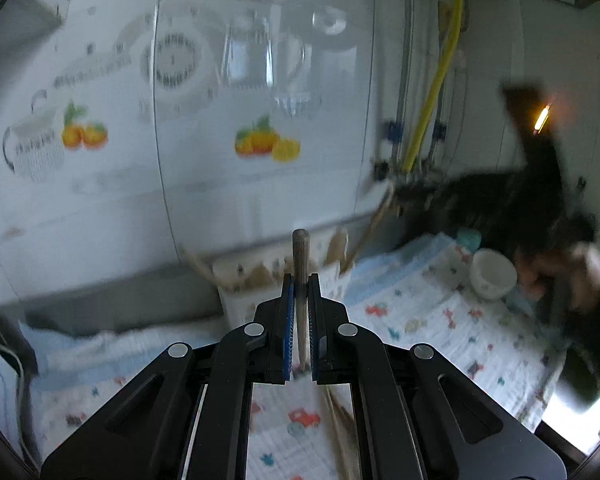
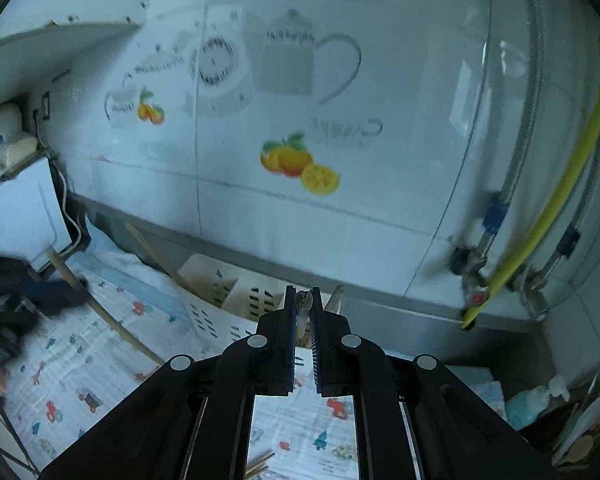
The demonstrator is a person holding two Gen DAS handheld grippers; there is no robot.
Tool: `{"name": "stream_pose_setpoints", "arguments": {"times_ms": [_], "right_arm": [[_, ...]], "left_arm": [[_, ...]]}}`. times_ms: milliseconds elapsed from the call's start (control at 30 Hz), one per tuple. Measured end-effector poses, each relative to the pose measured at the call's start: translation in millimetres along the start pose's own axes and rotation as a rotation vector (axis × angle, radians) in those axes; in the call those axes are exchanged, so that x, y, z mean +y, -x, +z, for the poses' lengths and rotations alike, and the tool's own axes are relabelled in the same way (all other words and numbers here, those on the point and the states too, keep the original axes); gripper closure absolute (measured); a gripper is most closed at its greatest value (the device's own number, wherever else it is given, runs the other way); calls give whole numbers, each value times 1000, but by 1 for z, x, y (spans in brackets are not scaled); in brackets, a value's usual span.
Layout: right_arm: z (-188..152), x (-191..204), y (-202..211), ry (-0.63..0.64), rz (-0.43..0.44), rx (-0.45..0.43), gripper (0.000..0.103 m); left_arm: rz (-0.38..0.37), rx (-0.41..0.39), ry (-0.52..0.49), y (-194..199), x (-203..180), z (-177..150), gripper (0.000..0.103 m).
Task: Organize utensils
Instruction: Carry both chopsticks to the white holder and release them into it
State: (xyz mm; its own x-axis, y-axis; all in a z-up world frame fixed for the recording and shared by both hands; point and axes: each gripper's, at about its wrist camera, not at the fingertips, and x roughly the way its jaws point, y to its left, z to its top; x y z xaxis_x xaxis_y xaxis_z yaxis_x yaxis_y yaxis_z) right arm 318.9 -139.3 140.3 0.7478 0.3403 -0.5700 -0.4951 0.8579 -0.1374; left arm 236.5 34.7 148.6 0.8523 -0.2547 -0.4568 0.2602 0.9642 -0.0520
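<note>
A: Entry, both wrist views. Left claw (image 1: 300,280) state?

B: Pressed together on a wooden stick utensil (image 1: 300,256); its rounded end pokes out past the fingertips toward the caddy.

A: Landmark is the cream slotted utensil caddy (image 2: 220,292), standing against the tiled wall on the printed cloth (image 2: 80,380) that covers the bench.

B: Noted. Right claw (image 2: 303,298) is pinching a second utensil (image 2: 303,308), grey-brown, only a stub showing between the blue pads. It hangs just in front of the caddy.

A: Other utensils?

B: Wooden handles lean out of the caddy on its right side in the left wrist view. A pair of chopsticks (image 2: 260,462) lies on the cloth, nearer than the caddy, low in the right wrist view.

A: Right of the caddy?

B: A white bowl (image 1: 493,274) on the cloth, and the person's hand (image 1: 560,276) beside it, blurred.
</note>
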Motion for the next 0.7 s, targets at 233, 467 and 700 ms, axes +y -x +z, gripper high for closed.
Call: {"name": "stream_pose_setpoints", "arguments": {"times_ms": [233,467,700], "right_arm": [[0,0,-19,-5,4,16,94],[-2,0,6,11,-4,-59,82],[-27,4,36,19,14,-104,81]], "left_arm": [[26,-116,-20,20,1,50,98],[71,-163,-15,2,7,74,98],[115,-122,6,-30,19,62,98]]}}
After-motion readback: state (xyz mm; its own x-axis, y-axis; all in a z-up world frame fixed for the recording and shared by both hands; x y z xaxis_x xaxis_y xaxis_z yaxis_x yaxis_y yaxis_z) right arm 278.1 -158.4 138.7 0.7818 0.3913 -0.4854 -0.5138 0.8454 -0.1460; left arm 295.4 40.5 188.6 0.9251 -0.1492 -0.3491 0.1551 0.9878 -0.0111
